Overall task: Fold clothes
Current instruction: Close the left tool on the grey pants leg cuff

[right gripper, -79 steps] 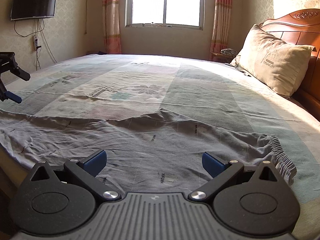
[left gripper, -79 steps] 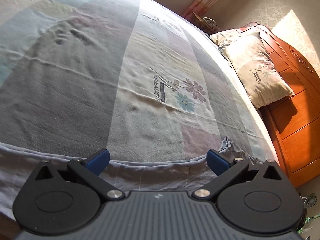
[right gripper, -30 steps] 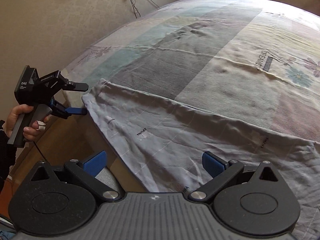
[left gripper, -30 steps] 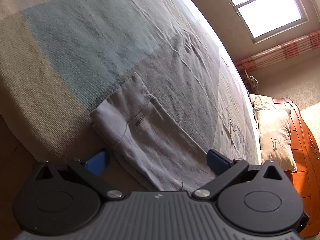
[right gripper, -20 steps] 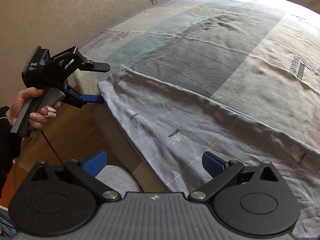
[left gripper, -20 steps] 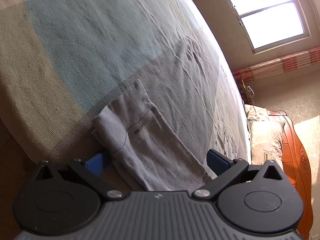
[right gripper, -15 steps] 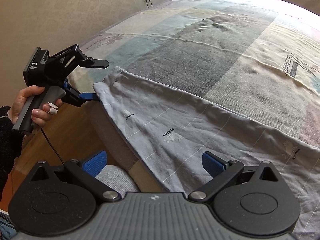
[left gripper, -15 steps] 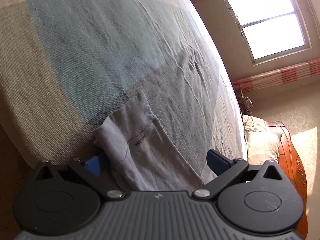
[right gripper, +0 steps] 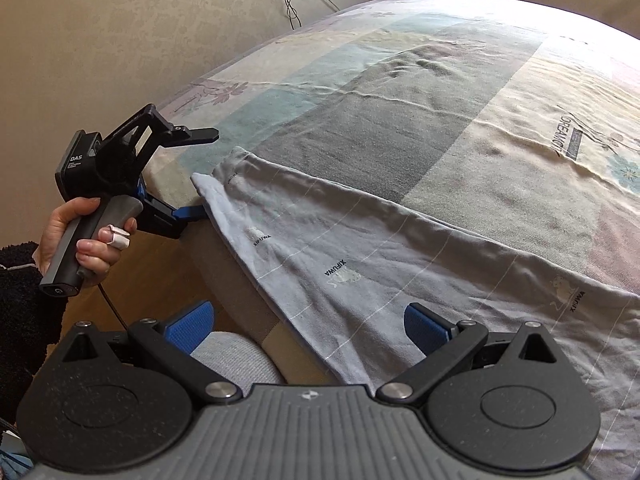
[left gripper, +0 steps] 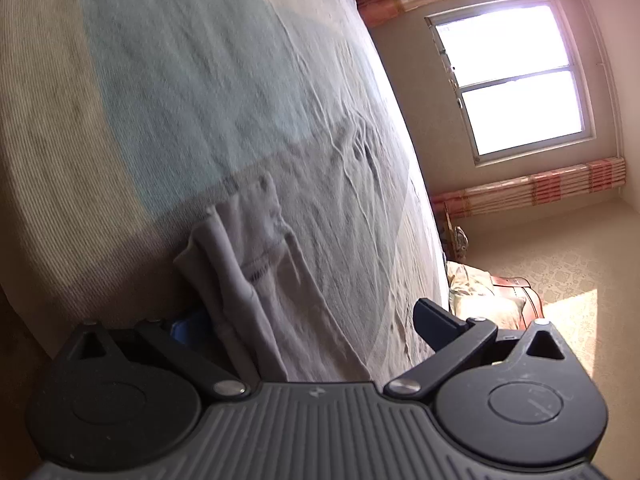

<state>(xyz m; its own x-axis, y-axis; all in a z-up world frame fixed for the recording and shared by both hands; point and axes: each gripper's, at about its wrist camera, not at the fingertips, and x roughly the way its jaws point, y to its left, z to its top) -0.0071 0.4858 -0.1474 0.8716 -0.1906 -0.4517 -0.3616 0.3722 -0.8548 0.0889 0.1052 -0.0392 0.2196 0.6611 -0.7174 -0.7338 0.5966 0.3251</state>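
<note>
Light grey trousers point(right gripper: 360, 256) with small printed logos lie along the near edge of the bed, one leg's cuff point(right gripper: 224, 176) at the bed's corner. In the right wrist view a hand holds my left gripper point(right gripper: 208, 172) open at that cuff, the lower blue finger under the cloth and the upper finger above it. From the left wrist view the cuff point(left gripper: 248, 240) lies between the wide jaws of the left gripper point(left gripper: 312, 324) and hides most of the left pad. My right gripper point(right gripper: 308, 322) is open above the trouser leg's lower hem, holding nothing.
The bed point(right gripper: 400, 112) has a patchwork sheet in grey, teal and cream. Its wooden side point(right gripper: 160, 272) drops away below the trousers. A person's grey-clad knee point(right gripper: 232, 352) is near my right gripper. A window point(left gripper: 512, 76), a pillow point(left gripper: 476, 300) and a headboard point(left gripper: 516, 288) lie far off.
The left gripper has moved in on the cuff, and its lower finger now lies under the cloth. The right gripper has swung from the waistband side toward this leg and stays open.
</note>
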